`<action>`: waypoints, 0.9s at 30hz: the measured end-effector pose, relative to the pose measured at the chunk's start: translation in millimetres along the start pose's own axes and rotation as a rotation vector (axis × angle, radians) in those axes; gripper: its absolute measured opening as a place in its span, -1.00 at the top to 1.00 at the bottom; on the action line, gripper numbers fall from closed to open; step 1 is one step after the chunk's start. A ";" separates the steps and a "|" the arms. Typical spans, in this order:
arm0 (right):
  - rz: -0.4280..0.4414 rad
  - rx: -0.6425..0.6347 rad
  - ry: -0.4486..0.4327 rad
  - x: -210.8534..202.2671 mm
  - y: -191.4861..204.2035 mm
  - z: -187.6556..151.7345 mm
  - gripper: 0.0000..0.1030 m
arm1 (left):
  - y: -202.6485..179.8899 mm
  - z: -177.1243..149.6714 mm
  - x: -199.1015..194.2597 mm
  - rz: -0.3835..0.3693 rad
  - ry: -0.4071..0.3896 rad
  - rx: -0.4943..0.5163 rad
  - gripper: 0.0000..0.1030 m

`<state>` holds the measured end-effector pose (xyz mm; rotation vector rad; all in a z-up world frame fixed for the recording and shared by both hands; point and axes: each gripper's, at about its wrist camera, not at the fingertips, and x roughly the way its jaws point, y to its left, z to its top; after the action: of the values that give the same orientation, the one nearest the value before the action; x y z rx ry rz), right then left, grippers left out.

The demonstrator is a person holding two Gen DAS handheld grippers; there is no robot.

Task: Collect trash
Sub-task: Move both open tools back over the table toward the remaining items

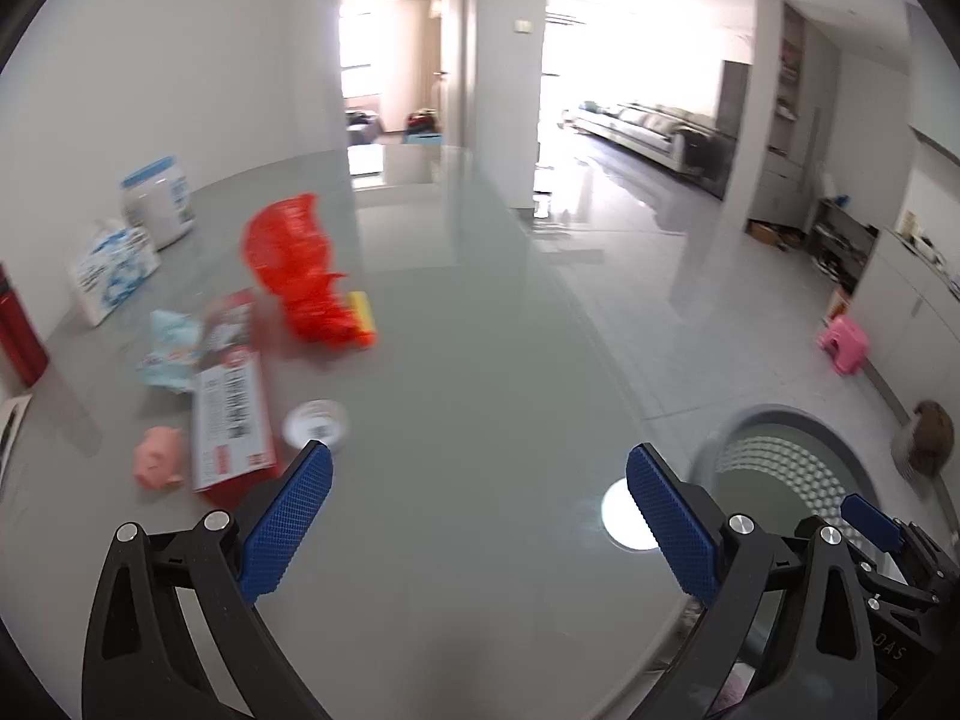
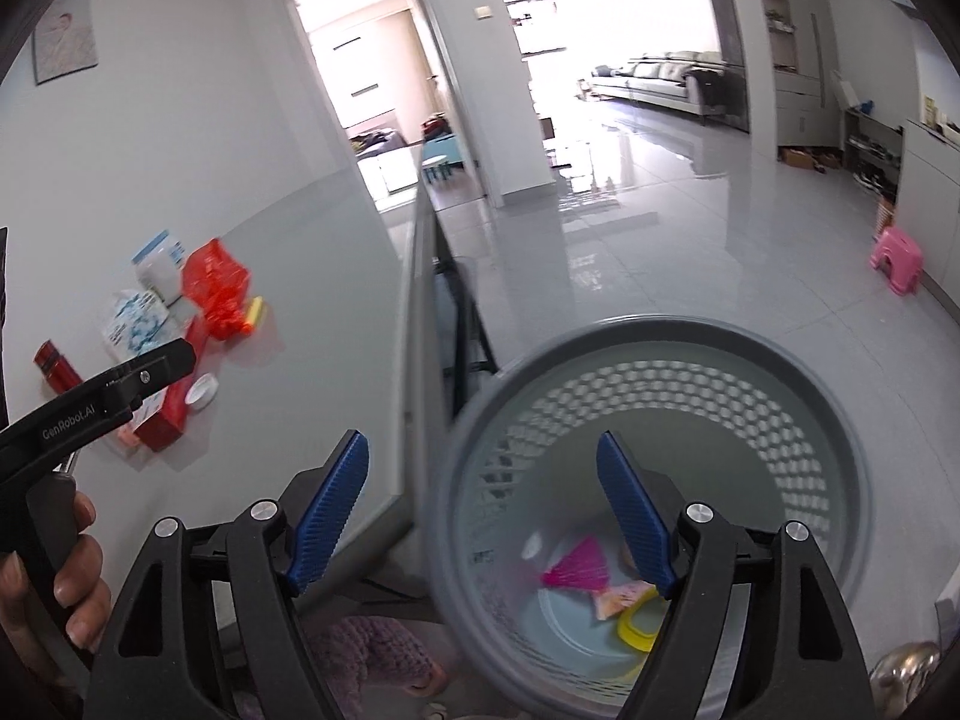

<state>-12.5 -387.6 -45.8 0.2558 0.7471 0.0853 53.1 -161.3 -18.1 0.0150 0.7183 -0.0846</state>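
Left hand-held gripper (image 1: 477, 468) gaped wide, empty, above the grey glass desk (image 1: 456, 360); right hand-held gripper (image 2: 483, 462) likewise, over the grey perforated plastic bin (image 2: 840, 396).

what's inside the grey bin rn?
Grey bin holds a pink fan-shaped piece, an orange wrapper and a yellow ring. The right gripper's finger hides some of the floor.

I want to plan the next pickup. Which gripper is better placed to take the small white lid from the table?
Probably the left. The left gripper is open over the table, with the white lid just beyond its left finger. The right gripper is open above the grey wastebasket, beside the table.
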 end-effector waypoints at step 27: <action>0.167 -0.353 0.158 118.1 199.0 33.2 -0.50 | 224.5 -31.3 15.0 0.320 0.086 -0.268 -0.88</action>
<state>99.4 -182.3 -48.7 -0.0263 0.8515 0.3958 62.3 62.7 -55.0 -0.1228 0.8001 0.3200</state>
